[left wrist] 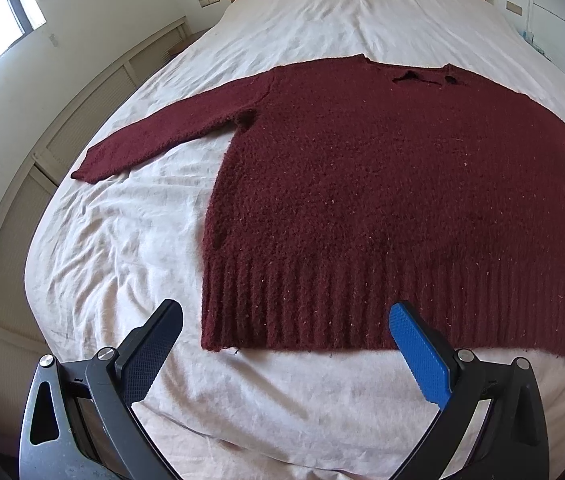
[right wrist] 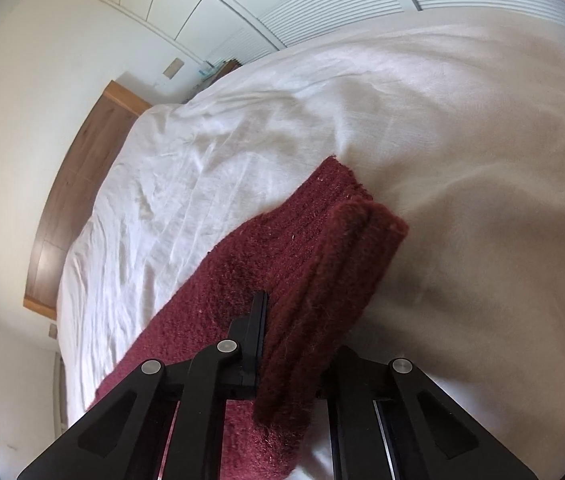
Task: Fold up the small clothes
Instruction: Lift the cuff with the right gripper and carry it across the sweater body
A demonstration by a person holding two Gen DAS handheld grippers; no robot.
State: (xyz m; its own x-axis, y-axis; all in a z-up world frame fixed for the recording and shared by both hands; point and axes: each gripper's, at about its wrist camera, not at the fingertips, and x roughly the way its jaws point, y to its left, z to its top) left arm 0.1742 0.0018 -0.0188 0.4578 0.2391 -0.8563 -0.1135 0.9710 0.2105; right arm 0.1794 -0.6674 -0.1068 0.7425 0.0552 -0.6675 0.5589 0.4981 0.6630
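One sleeve (right wrist: 314, 240) pinched in right hand-held gripper (right wrist: 282, 320)

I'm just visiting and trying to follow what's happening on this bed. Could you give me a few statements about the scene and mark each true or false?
1. The sweater is dark red. True.
2. It lies on a white bed sheet. True.
3. The left tool is clamped on the sweater's hem. False: its jaws stand open, and it hovers just short of the hem.
4. The right tool is shut on the sweater's sleeve. True.
5. The sweater is already folded into a neat square. False: its body lies spread flat, with one sleeve stretched out to the side.
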